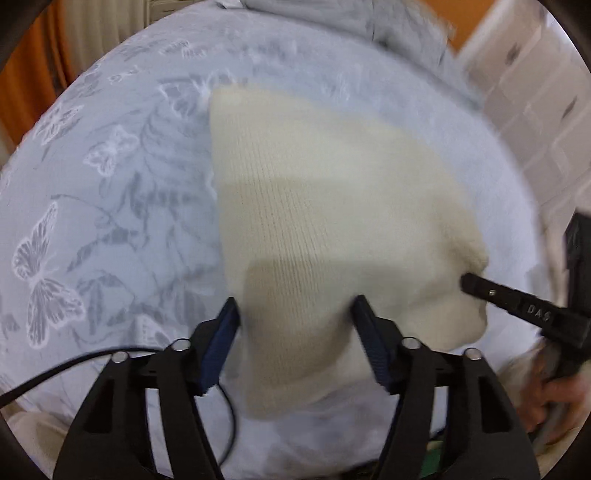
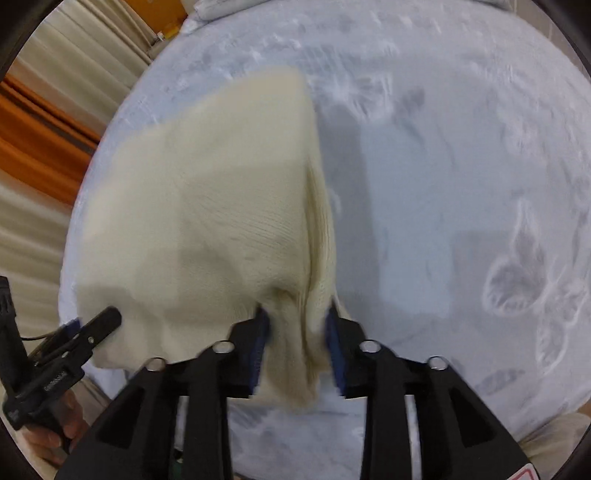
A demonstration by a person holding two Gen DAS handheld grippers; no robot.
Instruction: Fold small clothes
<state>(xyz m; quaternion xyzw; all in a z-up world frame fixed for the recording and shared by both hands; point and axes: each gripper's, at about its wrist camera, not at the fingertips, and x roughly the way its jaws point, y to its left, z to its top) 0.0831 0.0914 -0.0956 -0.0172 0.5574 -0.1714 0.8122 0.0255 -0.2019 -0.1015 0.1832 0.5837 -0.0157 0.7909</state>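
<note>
**Open bedsheet on both sides, cloth and grippers crowd the near middle**

The cream knit garment point(image 1: 325, 206) covers the middle of the bed, and its near edge lies between the blue pads of both grippers. To its left, the butterfly-print bedsheet point(image 1: 92, 206) lies flat and bare out to the rim. To its right, the left wrist view shows a narrower bare strip. The right gripper point(image 1: 476, 286) reaches in low on that side and touches the cloth's corner. A grey bundle point(image 1: 369, 22) sits at the far edge. A black cable point(image 1: 55, 373) trails across the near left.
</note>
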